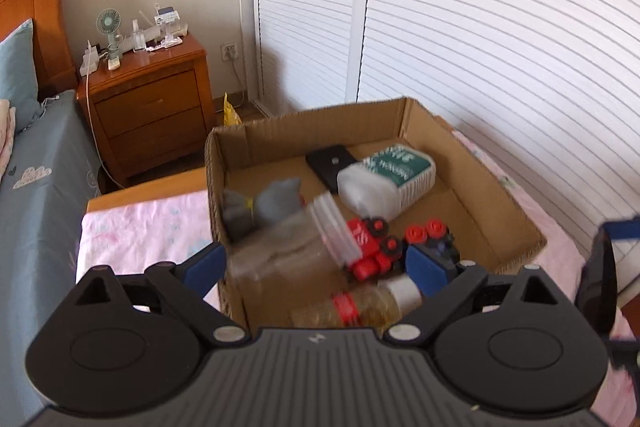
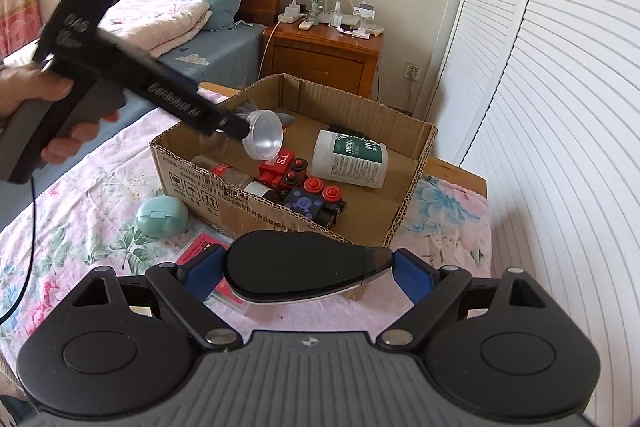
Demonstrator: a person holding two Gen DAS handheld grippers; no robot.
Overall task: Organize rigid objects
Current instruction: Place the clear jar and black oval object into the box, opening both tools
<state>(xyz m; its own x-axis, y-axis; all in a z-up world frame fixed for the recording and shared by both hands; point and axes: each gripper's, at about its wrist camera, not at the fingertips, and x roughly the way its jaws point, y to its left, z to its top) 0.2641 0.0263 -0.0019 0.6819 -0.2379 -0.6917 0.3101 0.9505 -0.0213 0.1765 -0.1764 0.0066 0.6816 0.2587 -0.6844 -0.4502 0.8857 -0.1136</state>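
A cardboard box (image 2: 412, 163) stands on the flowered table; it also shows in the left wrist view (image 1: 496, 183). In it lie a white wipes canister (image 2: 352, 159), a red toy train (image 2: 288, 175), a dark blue toy (image 2: 308, 205), a brown bottle with a red band (image 2: 230, 177), a grey cloth (image 1: 276, 205) and a black flat item (image 1: 330, 163). My left gripper (image 1: 316, 261) holds a clear plastic cup (image 1: 304, 243) over the box; the cup also shows in the right wrist view (image 2: 264, 139). My right gripper (image 2: 306, 273) is shut on a black oval object (image 2: 304, 269), in front of the box.
A mint-green oval case (image 2: 162, 217) and a red-pink card pack (image 2: 200, 245) lie on the tablecloth in front of the box. A bed (image 2: 192, 27) and a wooden nightstand (image 2: 324, 55) stand behind. White louvred doors (image 2: 560, 107) are on the right.
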